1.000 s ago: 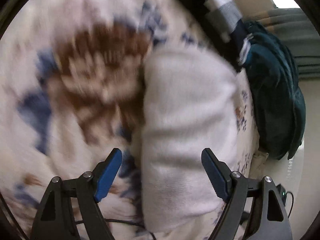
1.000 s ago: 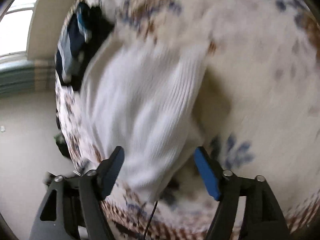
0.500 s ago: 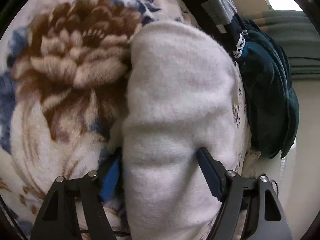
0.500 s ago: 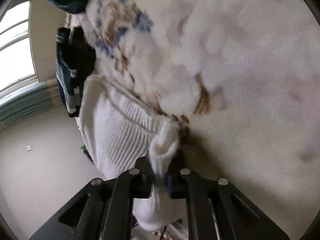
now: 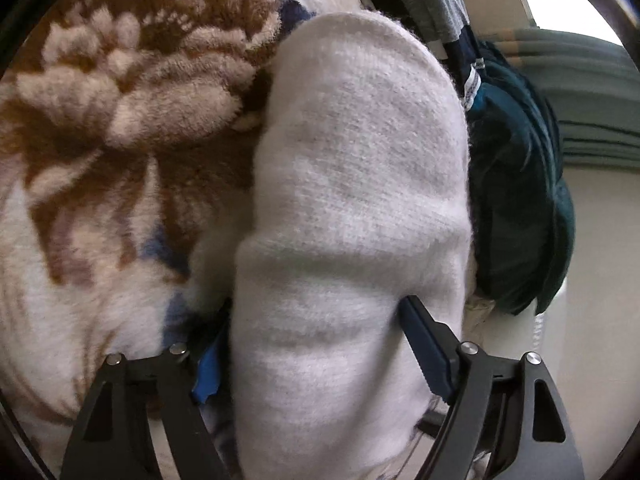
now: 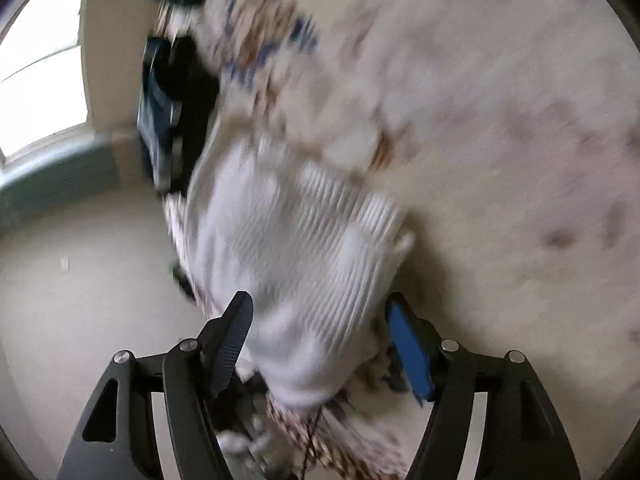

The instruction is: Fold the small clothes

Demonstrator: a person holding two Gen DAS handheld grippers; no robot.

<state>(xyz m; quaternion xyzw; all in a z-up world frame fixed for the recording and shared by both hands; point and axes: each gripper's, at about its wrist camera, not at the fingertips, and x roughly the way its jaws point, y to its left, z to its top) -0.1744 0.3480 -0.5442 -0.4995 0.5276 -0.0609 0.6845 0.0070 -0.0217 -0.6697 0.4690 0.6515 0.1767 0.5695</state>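
**White knit sock, folded over and sitting between both sets of tongs**

Fuzzy white sock [image 5: 352, 208] is lying on the flowery fleece blanket [image 5: 120, 128], near the blanket's edge, with the dark striped garment [image 5: 436, 12] and a teal bundle [image 5: 520, 200] just past it. From my left wrist cam the sock looks doubled: there's a soft ridge across it where one layer laps over the other, so I'd guess the fold is basically in and I'm just squaring it up.

Left gripper [image 5: 316, 352] straddles the near end, angled down at the blanket. The jaws have just eased a bit wider, and the sock fills the gap. The right pad sits against the knit and the left one is half buried behind it, but I don't see it being squeezed, so I'm calling it open around the sock rather than gripping.

Right gripper [image 6: 320, 340] comes in from the ribbed cuff side, also tilted down. Its jaws have just sprung apart, the sock's cuff end lies loose between them and neither pad presses on it. That view's blurry, so no finer detail from there.
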